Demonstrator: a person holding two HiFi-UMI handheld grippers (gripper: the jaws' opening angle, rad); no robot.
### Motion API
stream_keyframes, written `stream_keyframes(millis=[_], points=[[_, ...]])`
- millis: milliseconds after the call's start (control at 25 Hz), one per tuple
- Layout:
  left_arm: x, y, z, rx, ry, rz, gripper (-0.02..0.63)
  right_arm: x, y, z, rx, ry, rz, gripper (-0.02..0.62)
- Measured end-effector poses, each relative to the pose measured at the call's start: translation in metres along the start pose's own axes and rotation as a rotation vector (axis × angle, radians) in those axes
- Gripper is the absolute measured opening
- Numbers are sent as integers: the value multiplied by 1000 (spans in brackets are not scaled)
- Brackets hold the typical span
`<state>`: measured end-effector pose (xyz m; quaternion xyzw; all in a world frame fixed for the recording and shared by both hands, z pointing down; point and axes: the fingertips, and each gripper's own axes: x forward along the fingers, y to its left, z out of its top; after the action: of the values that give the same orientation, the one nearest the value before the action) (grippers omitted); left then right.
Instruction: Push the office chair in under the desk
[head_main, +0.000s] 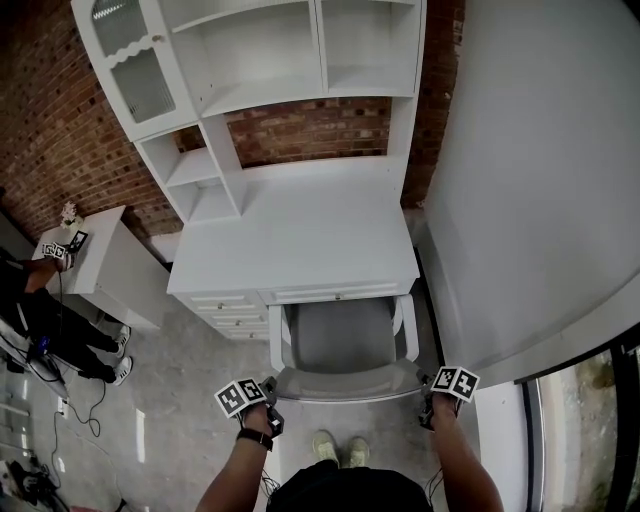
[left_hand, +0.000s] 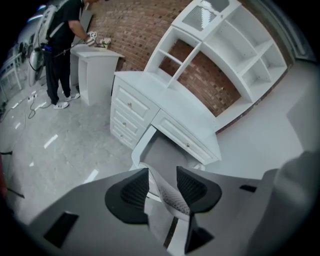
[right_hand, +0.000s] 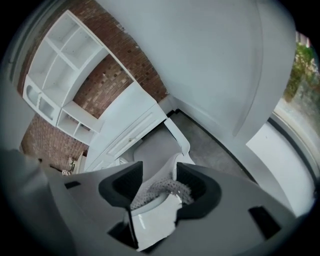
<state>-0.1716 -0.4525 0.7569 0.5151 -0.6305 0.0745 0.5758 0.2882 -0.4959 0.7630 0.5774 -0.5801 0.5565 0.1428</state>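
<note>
Jaws on both sides stand apart and unclamped: left gripper (left_hand: 162, 182) and right gripper (right_hand: 160, 182) each straddle the mesh back rim (head_main: 345, 384) of the office chair (head_main: 340, 338), one near each end, pads loose around it. Chair sits in the kneehole by the desk's (head_main: 300, 235) front right corner, seat front already under the front edge, back and arms not yet in. Judgement: fairly heavy, presumably on castors (base hidden), so it should roll under a low, steady shove. Frame is stiff but the mesh yields, so push on the hard rim at both ends evenly, or it may swivel. Surroundings: white wall (head_main: 540, 180) close on the chair's right; hutch (head_main: 270, 60) along the desk's back edge; drawer stack (head_main: 235, 310) under the front left corner, just beside the left armrest (head_main: 275, 340), the likeliest snag. Side stand (head_main: 110, 265) and a person (head_main: 55, 325) are well apart to the left; cables (head_main: 85, 410) lie on the floor, off the path.
</note>
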Motion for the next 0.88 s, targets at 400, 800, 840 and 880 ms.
stream_keyframes(millis=[400, 800, 840, 880], points=[[-93, -118, 72, 220, -287, -223, 55, -92, 111, 79, -423, -287, 82, 118], [-140, -217, 73, 379, -352, -388, 48, -144, 212, 88, -553, -387, 272, 65], [-146, -224, 75, 412, -369, -390, 46, -148, 218, 88, -562, -398, 286, 60], [-152, -232, 76, 446, -386, -395, 44, -153, 224, 89, -573, -413, 300, 57]])
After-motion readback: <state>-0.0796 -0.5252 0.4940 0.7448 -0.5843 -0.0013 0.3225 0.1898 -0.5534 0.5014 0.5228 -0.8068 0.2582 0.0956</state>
